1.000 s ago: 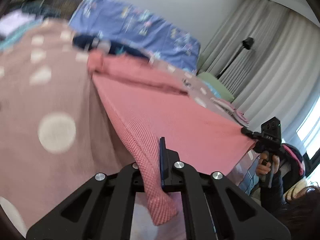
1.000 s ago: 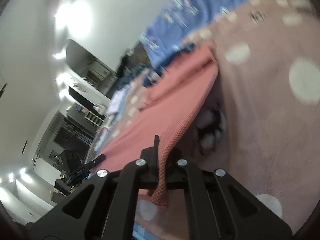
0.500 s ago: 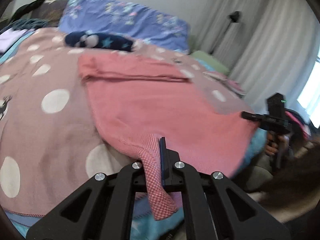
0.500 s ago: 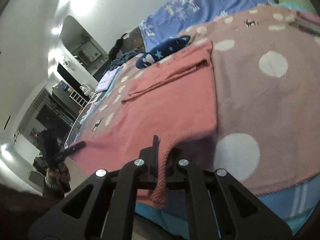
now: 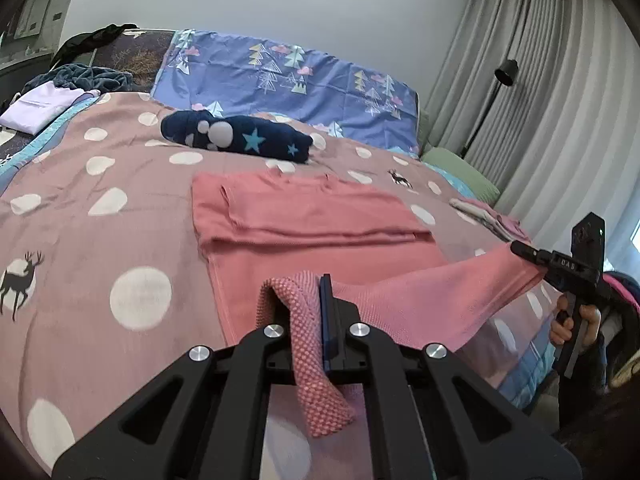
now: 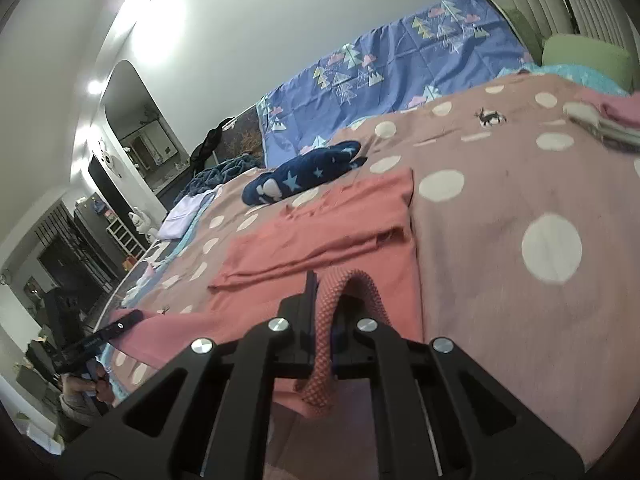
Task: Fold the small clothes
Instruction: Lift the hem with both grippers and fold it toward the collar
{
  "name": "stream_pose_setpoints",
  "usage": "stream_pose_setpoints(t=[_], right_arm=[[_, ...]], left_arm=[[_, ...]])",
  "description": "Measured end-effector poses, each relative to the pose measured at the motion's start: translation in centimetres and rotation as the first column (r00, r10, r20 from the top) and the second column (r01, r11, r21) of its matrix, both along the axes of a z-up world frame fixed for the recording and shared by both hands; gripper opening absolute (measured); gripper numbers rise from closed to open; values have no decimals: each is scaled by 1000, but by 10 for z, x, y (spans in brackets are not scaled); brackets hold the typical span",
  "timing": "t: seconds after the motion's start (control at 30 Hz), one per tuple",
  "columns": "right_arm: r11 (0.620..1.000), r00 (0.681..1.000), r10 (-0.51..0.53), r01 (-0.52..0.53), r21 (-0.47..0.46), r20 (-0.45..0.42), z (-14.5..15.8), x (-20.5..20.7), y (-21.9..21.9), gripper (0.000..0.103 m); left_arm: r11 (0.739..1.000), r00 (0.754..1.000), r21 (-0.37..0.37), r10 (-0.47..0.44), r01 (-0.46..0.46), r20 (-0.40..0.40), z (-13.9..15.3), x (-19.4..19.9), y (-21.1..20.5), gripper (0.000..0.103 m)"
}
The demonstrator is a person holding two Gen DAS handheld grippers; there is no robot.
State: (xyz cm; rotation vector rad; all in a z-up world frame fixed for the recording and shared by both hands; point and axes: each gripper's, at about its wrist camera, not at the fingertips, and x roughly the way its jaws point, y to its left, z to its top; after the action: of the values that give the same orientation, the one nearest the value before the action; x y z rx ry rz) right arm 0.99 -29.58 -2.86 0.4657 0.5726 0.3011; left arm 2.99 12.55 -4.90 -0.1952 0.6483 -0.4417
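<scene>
1. Where the pink garment [image 5: 320,240] lies on the dotted blanket [image 5: 100,240], its near hem is lifted at both corners.
2. Left gripper [image 5: 316,320] is clamped on one hem corner.
3. Right gripper [image 6: 320,320] is clamped on the other.
4. A navy star cloth [image 5: 240,138] is noted beyond, near the pillow [image 5: 288,76].
5. Folded clothes [image 5: 488,216] lie near the blanket's right edge.

Garment [image 5: 320,236] lies on blanket [image 5: 100,248], before star-patterned bundle [image 5: 240,140].
</scene>
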Motion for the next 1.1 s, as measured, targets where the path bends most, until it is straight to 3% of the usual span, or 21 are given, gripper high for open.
stream_pose_setpoints(t=[0.27, 0.53, 0.67, 0.73, 0.87, 0.93, 1.0, 1.1], right_arm=[[997, 999, -2, 5, -78, 43, 13, 49, 5, 5], [999, 1000, -10, 9, -47, -19, -6, 140, -4, 6], [999, 996, -15, 11, -43, -85, -31, 190, -6, 6], [999, 991, -9, 3, -48, -132, -50, 212, -4, 7], [998, 975, -18, 3, -69, -222, -89, 232, -1, 10], [998, 971, -8, -7, -62, -239, -100, 234, -2, 10], [999, 971, 0, -11, -44, -237, -99, 232, -5, 10], [999, 972, 6, -17, -43, -236, -91, 226, -5, 21]], left_arm=[[999, 999, 48, 11, -13, 42, 14, 50, -6, 3], [993, 999, 116, 11, -16, 41, 13, 130, -17, 4], [988, 999, 151, 38, -39, 16, -5, 177, -15, 7], [980, 998, 190, 64, -60, -13, -29, 200, -15, 7], [983, 980, 171, 93, -63, -174, -91, 228, -8, 10], [993, 983, 94, 81, -65, -168, -86, 227, 4, 13], [995, 984, 80, 74, -61, -162, -85, 224, 7, 18], [995, 983, 85, 69, -55, -170, -83, 218, 7, 24]])
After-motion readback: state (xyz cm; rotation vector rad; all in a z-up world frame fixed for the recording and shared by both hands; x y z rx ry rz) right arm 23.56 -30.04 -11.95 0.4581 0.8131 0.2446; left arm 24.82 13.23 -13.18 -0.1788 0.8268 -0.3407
